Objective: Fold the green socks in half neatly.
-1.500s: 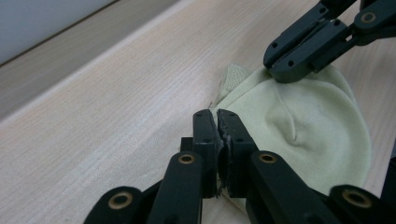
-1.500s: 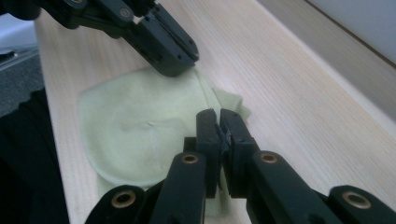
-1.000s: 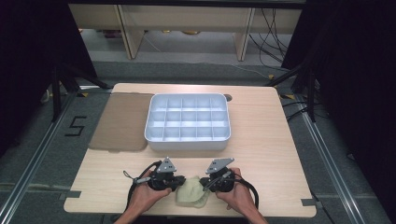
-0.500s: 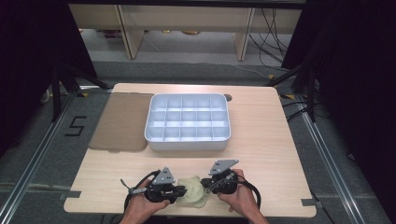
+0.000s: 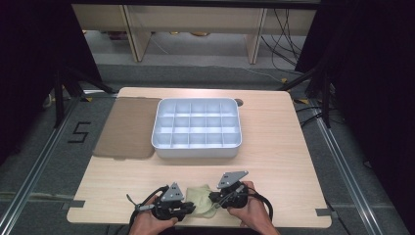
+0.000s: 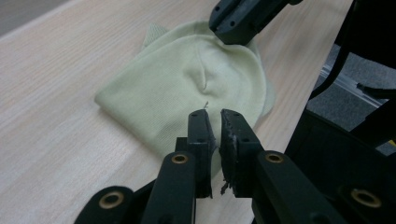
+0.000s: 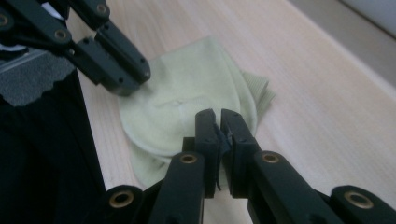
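A pale green knitted cloth [image 5: 201, 195] lies folded near the table's front edge, between the two hands. In the left gripper view the cloth [image 6: 187, 79] spreads just beyond and under my left gripper [image 6: 213, 115], whose jaws stand together with nothing visible between the pads. My right gripper [image 7: 217, 114] is likewise shut over the near edge of the cloth [image 7: 187, 93]. In the high view the left gripper [image 5: 192, 208] points right and the right gripper [image 5: 213, 198] points left, tips facing across the cloth. Whether either tip presses on the fabric I cannot tell.
A white tray [image 5: 197, 148] divided into several empty compartments sits at the middle of the wooden table [image 5: 274, 161]. A brown mat [image 5: 125, 127] lies to its left. Cables trail from both grippers toward the front edge.
The left hand has drawn a little toward the front edge of the table. The cloth now looks more bunched and folded between the grippers. The right hand has stayed put.
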The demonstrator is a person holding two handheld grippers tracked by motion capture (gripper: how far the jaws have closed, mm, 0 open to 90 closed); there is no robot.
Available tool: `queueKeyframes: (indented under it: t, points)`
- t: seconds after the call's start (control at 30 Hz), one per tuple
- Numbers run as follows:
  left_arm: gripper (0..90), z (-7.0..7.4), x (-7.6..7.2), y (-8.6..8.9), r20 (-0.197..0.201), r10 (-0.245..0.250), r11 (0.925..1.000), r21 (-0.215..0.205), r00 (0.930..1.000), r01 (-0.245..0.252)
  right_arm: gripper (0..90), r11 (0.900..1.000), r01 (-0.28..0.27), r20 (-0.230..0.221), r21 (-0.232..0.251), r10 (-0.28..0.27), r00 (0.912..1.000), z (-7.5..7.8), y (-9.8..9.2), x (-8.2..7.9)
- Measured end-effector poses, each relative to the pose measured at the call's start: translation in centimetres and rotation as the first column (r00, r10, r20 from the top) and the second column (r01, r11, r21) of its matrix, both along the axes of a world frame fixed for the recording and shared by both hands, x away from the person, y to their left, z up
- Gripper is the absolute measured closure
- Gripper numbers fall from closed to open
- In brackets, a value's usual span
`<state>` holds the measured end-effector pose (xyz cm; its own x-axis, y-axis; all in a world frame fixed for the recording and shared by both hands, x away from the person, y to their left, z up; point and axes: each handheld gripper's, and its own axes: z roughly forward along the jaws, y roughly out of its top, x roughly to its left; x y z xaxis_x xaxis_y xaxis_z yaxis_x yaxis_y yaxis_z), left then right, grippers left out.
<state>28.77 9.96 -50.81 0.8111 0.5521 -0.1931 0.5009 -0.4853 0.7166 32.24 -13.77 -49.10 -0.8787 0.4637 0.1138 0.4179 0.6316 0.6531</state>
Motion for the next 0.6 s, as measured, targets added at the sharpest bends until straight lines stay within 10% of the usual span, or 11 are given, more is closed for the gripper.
queueKeyframes:
  t: [0.43,0.6]
  points:
    - [80.8,0.0,0.8,0.8,0.020,0.034,0.9991,0.024,0.9992,-0.034,87.1,1.000,-0.021,0.002,-0.021,0.021,0.9998,-1.0,0.9,-0.2]
    - [65.5,0.3,1.1,1.3,-0.011,0.090,0.9957,-0.019,0.9959,-0.090,87.0,1.000,-0.016,-0.006,-0.014,0.016,0.9998,-1.0,0.9,-0.2]
